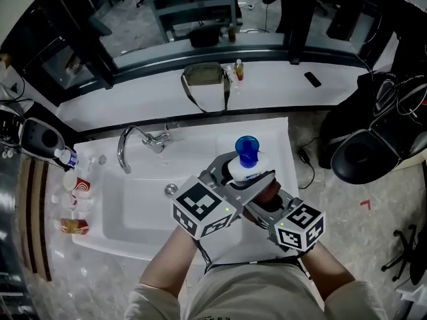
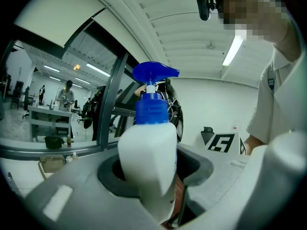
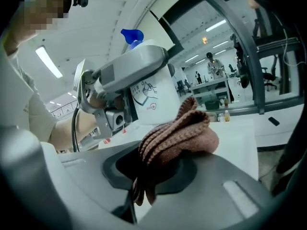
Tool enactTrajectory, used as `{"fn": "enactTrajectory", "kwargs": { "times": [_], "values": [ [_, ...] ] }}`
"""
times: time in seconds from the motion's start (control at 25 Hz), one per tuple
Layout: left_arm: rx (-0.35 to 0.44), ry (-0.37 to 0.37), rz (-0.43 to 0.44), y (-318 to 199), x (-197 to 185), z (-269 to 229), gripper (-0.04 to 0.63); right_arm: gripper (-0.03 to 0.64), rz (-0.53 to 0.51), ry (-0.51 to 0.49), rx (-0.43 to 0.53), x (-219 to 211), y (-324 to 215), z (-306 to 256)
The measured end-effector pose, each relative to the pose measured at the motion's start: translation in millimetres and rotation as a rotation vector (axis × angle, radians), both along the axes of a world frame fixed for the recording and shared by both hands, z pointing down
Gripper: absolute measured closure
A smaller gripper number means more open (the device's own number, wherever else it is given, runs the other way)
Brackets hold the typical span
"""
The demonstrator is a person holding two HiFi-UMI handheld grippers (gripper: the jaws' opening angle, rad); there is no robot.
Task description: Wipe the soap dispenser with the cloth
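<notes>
Head view, dispenser: the soap dispenser (image 1: 245,160), white with a blue top, is at the right end of the white tabletop (image 1: 280,139). The sink basin (image 1: 133,205) lies at its 9 o'clock.
Head view, grippers: the left gripper (image 1: 232,177) clamps the bottle from 7 o'clock, probably to steady it. The right gripper (image 1: 265,193) comes in from 5 o'clock with the cloth (image 1: 270,191).
Left gripper view: jaws closed on the white body (image 2: 148,162), blue top at 12 o'clock. I cannot tell whether its base rests on anything.
Right gripper view: jaws pinch the bunched brown cloth (image 3: 177,133). Its wad bulges toward the dispenser's printed side (image 3: 153,95) at 11 o'clock; contact is unclear.
Stage: wiping looks imminent or under way.
</notes>
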State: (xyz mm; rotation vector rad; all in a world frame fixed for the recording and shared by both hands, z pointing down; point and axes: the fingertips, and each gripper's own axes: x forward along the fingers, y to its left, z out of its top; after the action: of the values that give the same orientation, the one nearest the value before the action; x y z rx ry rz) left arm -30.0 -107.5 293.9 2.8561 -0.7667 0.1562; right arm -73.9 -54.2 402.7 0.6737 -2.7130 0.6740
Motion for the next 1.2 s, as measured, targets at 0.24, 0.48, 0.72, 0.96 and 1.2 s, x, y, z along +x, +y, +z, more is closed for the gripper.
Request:
{"fn": "enactTrajectory", "kwargs": {
  "times": [0.24, 0.48, 0.72, 0.96, 1.2],
  "values": [
    [0.001, -0.070, 0.020, -18, 12, 57, 0.393, 0.537, 0.198, 0.181, -0.027, 72, -33, 46],
    [0.090, -0.127, 0.057, -43, 31, 130, 0.393, 0.537, 0.311, 0.211, -0.084, 119, -64, 69],
    [0.063, -0.126, 0.061, -65, 44, 183, 0.393, 0.537, 0.339, 0.223, -0.121, 133, -90, 89],
    [0.041, -0.128, 0.045, -83, 45, 217, 0.393, 0.537, 0.322, 0.247, -0.065, 128, -121, 94],
    [0.061, -0.121, 0.084, -84, 50, 231, 0.393, 0.537, 0.303, 0.244, -0.092, 124, -129, 107]
  ]
}}
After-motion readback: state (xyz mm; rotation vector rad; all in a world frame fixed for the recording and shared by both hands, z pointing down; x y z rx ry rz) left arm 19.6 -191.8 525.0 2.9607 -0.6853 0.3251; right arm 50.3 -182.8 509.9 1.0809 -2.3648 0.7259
